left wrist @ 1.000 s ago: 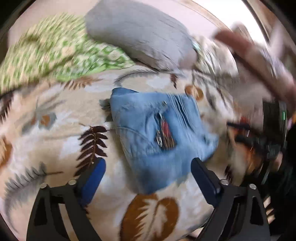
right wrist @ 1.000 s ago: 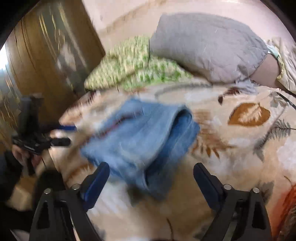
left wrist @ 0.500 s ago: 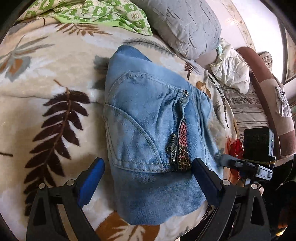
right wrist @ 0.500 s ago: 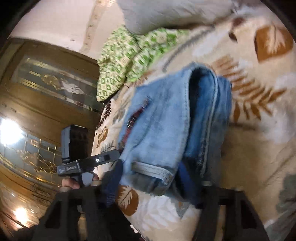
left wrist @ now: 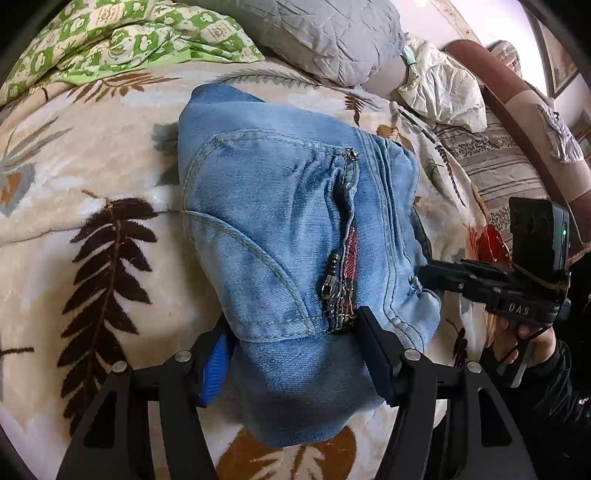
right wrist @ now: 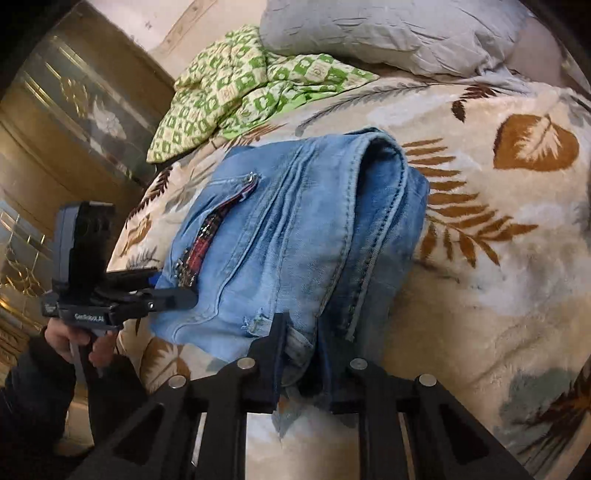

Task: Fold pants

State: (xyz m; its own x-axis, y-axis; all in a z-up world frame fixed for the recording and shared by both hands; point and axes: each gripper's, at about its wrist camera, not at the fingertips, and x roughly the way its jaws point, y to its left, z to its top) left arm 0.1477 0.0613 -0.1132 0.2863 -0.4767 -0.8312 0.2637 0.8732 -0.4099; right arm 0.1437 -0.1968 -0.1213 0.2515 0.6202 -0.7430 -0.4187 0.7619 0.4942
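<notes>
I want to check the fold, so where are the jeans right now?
In both wrist views the folded jeans lie mid-frame on the leaf-print blanket, below the green checked cloth and grey pillow, their near edge between both grippers' closing jaws.

Around you lie a leaf-print blanket (left wrist: 74,155), a green checked cloth (right wrist: 240,85), a grey pillow (right wrist: 388,33) and a striped sofa cushion (left wrist: 495,170).
</notes>
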